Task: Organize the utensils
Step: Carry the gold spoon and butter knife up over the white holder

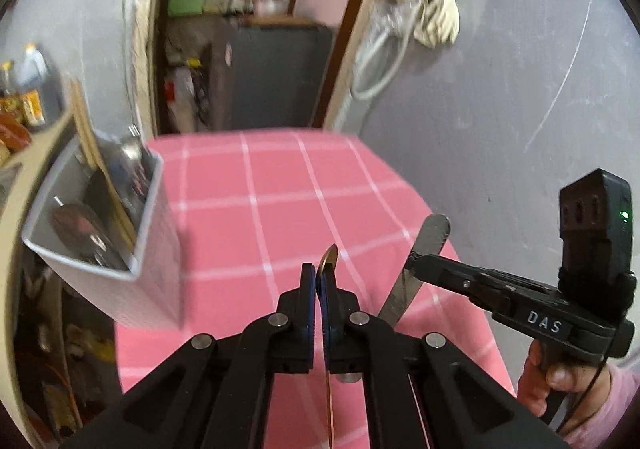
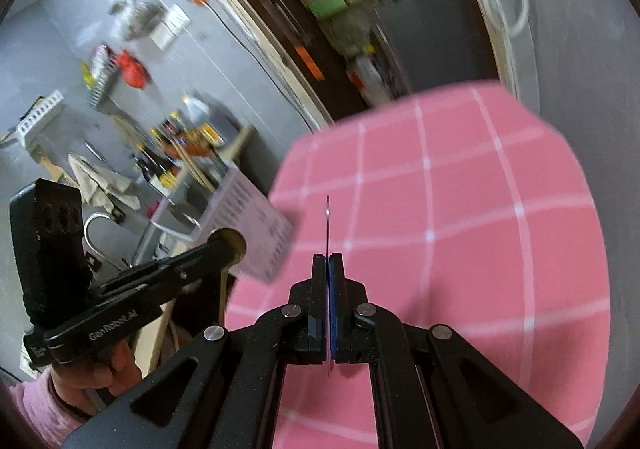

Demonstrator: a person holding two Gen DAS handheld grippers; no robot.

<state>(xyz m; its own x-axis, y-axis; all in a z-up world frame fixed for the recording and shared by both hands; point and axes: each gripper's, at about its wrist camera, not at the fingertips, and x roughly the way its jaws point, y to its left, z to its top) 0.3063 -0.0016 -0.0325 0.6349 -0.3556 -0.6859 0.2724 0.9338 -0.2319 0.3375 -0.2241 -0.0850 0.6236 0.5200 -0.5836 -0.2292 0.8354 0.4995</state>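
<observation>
Left wrist view: left gripper (image 1: pixel 316 281) jaws nearly closed, pinching a thin gold-coloured metal utensil (image 1: pixel 329 261) edge-on; its tip sticks up past the fingertips, handle runs down btwn the arms. Can't tell if spoon or fork. Grey rectangular plastic utensil holder (image 1: pixel 158 249) sits at left edge of the pink checked tablecloth (image 1: pixel 280 201), w/ wooden chopsticks (image 1: pixel 100 169) and steel spoons inside. Right gripper (image 1: pixel 414 263) comes in from the right, clamped on a flat silver metal utensil (image 1: pixel 430 235), tilted, held above the cloth's right side. Right wrist view: right gripper (image 2: pixel 328 261) jaws closed on the silver utensil (image 2: pixel 327 225), seen edge-on as a thin line. Left gripper (image 2: pixel 228 249) at left w/ the gold utensil (image 2: pixel 234 243), just in front of the grey holder (image 2: pixel 256 225). Cloth (image 2: pixel 460 209) bare below.
</observation>
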